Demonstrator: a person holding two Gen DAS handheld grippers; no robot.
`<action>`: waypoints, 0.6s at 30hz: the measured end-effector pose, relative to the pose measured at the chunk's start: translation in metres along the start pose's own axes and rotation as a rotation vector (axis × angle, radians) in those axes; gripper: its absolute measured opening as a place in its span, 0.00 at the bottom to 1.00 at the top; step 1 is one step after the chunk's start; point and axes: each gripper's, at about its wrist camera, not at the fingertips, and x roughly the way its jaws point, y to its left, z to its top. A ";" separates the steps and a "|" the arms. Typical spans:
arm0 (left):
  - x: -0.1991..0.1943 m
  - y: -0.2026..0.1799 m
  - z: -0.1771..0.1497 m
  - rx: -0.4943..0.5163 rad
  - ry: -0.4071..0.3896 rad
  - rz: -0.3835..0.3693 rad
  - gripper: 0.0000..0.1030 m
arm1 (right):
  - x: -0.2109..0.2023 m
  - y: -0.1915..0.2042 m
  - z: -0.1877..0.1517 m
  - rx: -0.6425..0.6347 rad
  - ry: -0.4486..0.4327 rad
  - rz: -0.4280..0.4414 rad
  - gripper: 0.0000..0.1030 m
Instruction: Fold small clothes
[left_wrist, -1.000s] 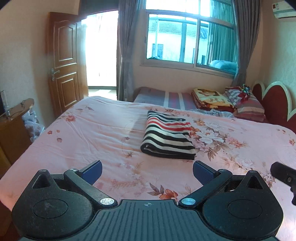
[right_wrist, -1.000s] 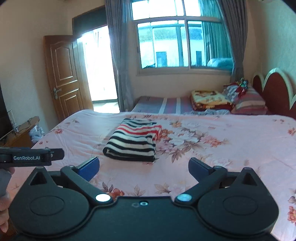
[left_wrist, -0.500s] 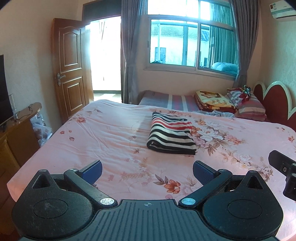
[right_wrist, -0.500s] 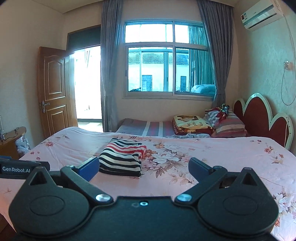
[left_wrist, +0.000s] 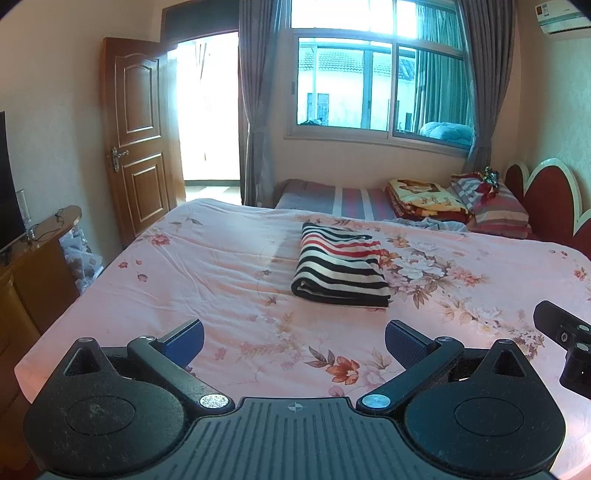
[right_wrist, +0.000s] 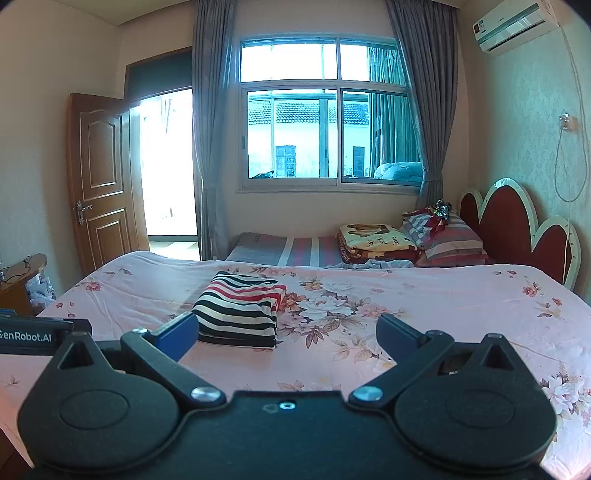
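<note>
Both grippers have pulled back and tilted up since a second ago; left gripper (left_wrist: 293, 338) and right gripper (right_wrist: 286, 334) spread apart, empty. Folded striped shirt (left_wrist: 340, 267) sits mid-bed (left_wrist: 207, 266), at 12 o'clock. Risk: a stray finger snagging the shirt, undoing the fold.

Both wrist cameras are looking level across the bed (left_wrist: 207, 266) toward the window (right_wrist: 328, 136), from near its foot edge. Both are sharing the folded garment (left_wrist: 341, 267) at centre frame, well ahead.
</note>
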 end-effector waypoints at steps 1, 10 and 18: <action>-0.001 -0.002 0.001 0.001 -0.001 0.003 1.00 | 0.000 0.000 0.000 0.000 -0.001 0.000 0.99; -0.001 -0.002 -0.001 0.017 -0.011 0.021 1.00 | 0.004 0.002 0.000 -0.004 0.001 -0.002 0.99; 0.002 -0.002 0.003 0.027 -0.007 0.022 1.00 | 0.013 0.002 -0.004 -0.005 0.016 -0.025 0.99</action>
